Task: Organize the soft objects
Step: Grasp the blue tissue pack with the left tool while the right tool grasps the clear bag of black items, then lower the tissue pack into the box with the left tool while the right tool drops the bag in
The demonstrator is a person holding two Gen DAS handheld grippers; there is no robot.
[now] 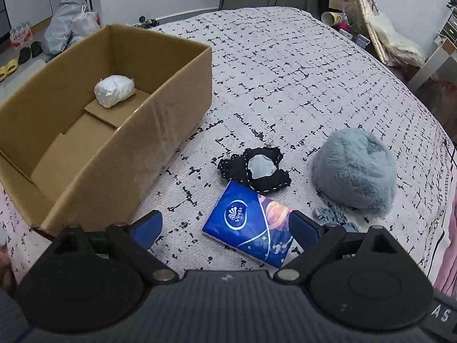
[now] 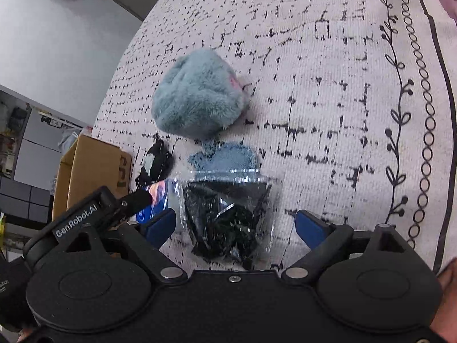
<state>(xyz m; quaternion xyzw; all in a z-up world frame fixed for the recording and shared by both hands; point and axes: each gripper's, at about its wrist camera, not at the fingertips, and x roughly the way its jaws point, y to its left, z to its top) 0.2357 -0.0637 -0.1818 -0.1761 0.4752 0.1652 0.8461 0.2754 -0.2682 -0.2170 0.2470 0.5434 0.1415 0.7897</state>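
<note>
- Left gripper (image 1: pixel 225 227): jaws apart, the blue tissue pack (image 1: pixel 248 223) lies between them on the bed (image 1: pixel 285 85).
- Right gripper (image 2: pixel 235 225): jaws apart around the clear bag (image 2: pixel 228 214).
- Cardboard box (image 1: pixel 160 131), left of the left jaws, holds 1 white bundle (image 1: pixel 114 90).

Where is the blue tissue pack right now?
In the left wrist view the blue tissue pack lies on the bedspread, between the open left gripper's fingers, just in front of the black fabric piece and right of the cardboard box.
</note>
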